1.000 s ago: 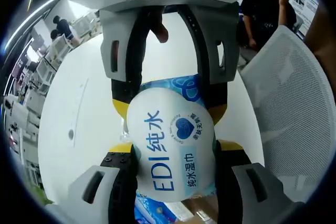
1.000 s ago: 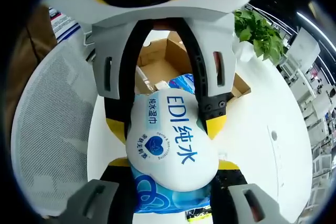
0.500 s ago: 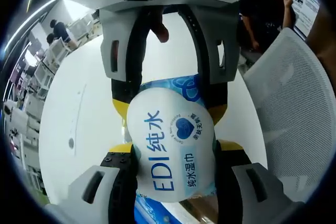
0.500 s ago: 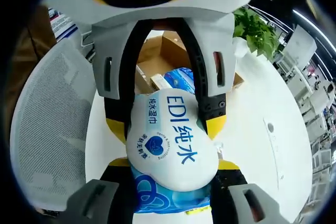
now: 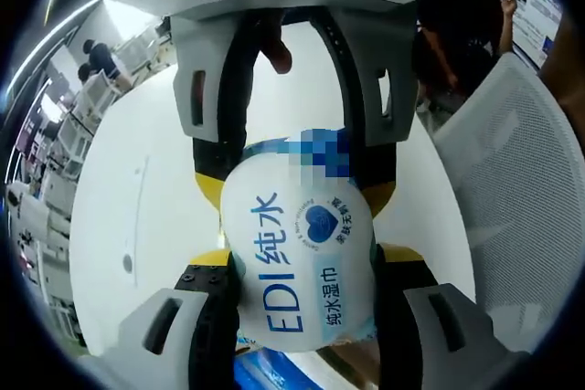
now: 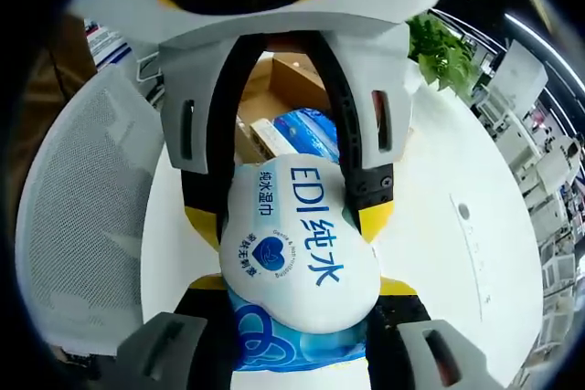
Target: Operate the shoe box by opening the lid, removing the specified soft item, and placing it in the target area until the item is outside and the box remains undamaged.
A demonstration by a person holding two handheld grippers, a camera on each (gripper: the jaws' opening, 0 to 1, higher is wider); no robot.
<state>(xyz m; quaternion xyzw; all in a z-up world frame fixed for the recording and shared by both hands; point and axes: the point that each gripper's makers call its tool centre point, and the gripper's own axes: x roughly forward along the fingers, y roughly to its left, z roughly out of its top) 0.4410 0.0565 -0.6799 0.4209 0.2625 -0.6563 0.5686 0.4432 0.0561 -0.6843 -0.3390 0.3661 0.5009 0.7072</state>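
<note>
A wet-wipes pack (image 5: 300, 267) is pinched from opposite ends by the left gripper (image 5: 300, 271) and the right gripper (image 6: 297, 294), held above the white table (image 6: 439, 253). Behind it, the open shoe box (image 6: 292, 89) is seen in the right gripper view, beside a mesh chair (image 6: 82, 226).

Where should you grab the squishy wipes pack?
At its two ends, with a gripper coming from each side. The wipes pack is soft and bulges in the middle; the left gripper and right gripper are shut on opposite ends.

wipes pack (image 6: 297, 253) between tongs (image 6: 292, 303), box (image 6: 292, 102) behind
</note>
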